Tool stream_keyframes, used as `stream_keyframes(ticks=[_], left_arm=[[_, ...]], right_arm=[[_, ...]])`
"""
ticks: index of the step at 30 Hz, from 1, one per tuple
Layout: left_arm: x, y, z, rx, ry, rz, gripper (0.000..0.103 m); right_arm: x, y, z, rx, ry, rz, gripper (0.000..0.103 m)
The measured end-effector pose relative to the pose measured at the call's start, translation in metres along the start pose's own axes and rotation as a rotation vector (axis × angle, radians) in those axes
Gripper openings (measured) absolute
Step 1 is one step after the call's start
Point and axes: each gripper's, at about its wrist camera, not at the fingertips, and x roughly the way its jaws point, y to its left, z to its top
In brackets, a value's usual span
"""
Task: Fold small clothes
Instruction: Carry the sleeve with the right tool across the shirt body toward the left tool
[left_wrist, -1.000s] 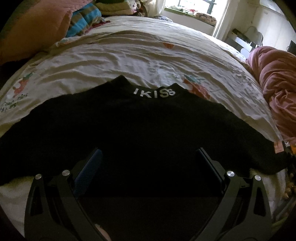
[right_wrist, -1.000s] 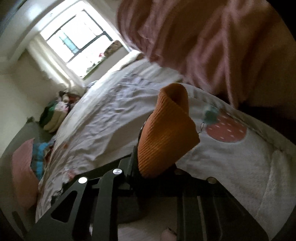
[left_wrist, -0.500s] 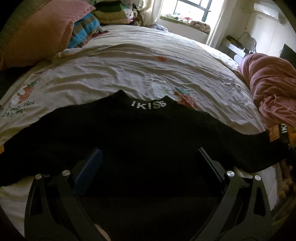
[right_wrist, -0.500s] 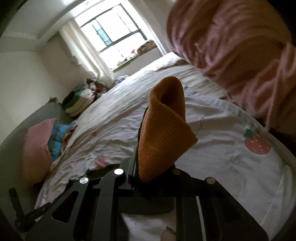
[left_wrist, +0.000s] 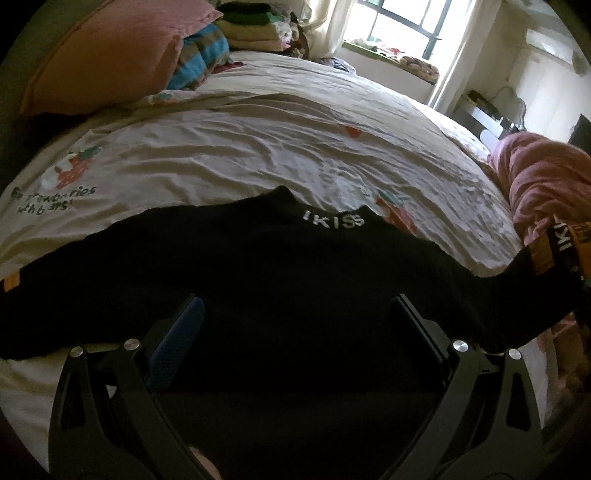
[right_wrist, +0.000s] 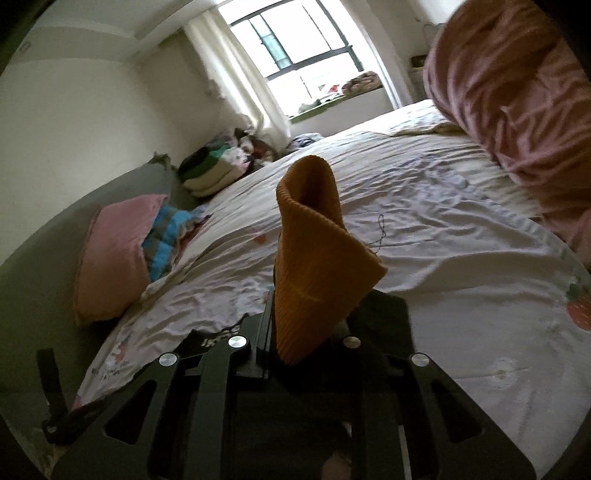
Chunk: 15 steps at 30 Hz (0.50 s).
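A black sweater (left_wrist: 280, 273) with white lettering at the collar is spread flat across the bedsheet (left_wrist: 258, 147), front edge nearest the left gripper (left_wrist: 295, 325), whose jaws are held wide with nothing between them, poised over the garment's body. The sweater's right sleeve, ending in an orange cuff (right_wrist: 314, 266), is pinched in the right gripper (right_wrist: 306, 332), jaws closed on the ribbed fabric, and is lifted clear of the bed; in the left view the same cuff (left_wrist: 543, 251) is seen raised at the far right. The step in hand is judged to be the 1st sleeve fold. The next move calls for the cuff to be carried inward across the chest and laid flat, while the body is pinned by the left gripper so that it is not dragged along
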Motion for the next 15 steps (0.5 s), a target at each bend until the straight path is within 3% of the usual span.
stream_keyframes(ticks=[15], left_arm=[[-0.012,0.057,0.009,-0.145,-0.029,-0.048,0.094]], right_arm=[[0.052,0.080,-0.017,-0.096,0.086,0.082,0.016]])
